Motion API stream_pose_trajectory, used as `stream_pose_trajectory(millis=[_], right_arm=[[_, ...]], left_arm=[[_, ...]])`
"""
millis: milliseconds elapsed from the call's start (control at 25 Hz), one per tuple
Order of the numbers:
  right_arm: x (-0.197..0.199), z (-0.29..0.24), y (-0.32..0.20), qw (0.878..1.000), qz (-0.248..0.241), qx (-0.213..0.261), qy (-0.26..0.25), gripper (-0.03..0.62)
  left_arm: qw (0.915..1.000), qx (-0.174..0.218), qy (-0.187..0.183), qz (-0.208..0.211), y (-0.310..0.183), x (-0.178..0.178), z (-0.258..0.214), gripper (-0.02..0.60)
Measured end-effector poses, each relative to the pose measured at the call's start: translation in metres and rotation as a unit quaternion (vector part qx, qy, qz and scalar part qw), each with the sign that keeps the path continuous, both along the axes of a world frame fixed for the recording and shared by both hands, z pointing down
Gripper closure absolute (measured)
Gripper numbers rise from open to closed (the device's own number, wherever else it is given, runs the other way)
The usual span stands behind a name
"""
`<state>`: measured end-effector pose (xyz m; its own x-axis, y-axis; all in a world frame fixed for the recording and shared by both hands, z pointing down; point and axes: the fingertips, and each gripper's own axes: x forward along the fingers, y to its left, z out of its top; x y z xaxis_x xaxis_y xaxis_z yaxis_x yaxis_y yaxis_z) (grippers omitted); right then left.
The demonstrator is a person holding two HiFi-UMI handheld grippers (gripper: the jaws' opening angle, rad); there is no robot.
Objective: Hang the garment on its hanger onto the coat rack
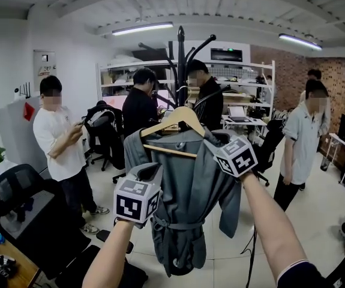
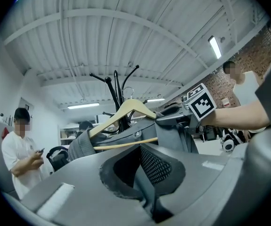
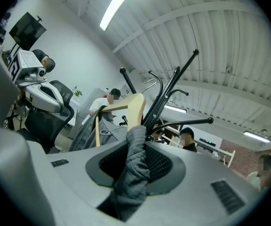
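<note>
We judge the soft grey cloth robe (image 1: 184,191) light and limp; hold its stiff pale wooden hanger (image 1: 183,114). The right gripper (image 1: 213,140) pinches shoulder cloth at 3 o'clock; the left gripper (image 1: 147,171) seemingly nips the sleeve at 9.

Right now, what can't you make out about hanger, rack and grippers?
1) Hook of the light wooden hanger: in the head view it overlaps the pole of the black metal coat rack, and it is tiny in the left gripper view. On a peg or not: cannot tell.
2) Rack base: head view, hidden behind the grey belted garment.
3) Fingers of left gripper and right gripper: head view, covered by marker cubes and cloth.
</note>
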<state>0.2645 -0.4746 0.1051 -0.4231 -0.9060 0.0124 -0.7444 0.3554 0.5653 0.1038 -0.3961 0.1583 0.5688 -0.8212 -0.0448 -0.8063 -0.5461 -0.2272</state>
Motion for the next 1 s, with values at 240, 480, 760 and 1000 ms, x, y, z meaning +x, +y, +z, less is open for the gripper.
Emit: stream_pose_trajectory(millis=[240,480,760,1000], right_arm=[[-0.008,0.024,-0.030,1.000,0.001,-0.023,0.000,0.471],[-0.013,0.052,-0.052,0.999,0.005,-0.046,0.000,0.471],[-0.007,0.081,-0.070,0.998,0.012,-0.064,0.003,0.471],[0.001,0.102,-0.082,0.997,0.017,-0.074,0.009,0.473]], left_arm=[[0.9998,-0.010,-0.001,-0.015,-0.013,-0.012,0.012,0.578],[0.9991,-0.028,-0.017,-0.025,-0.025,-0.015,0.033,0.578],[0.9983,-0.050,-0.022,-0.019,-0.037,-0.010,0.058,0.578],[0.9977,-0.062,-0.022,-0.017,-0.047,-0.004,0.073,0.578]])
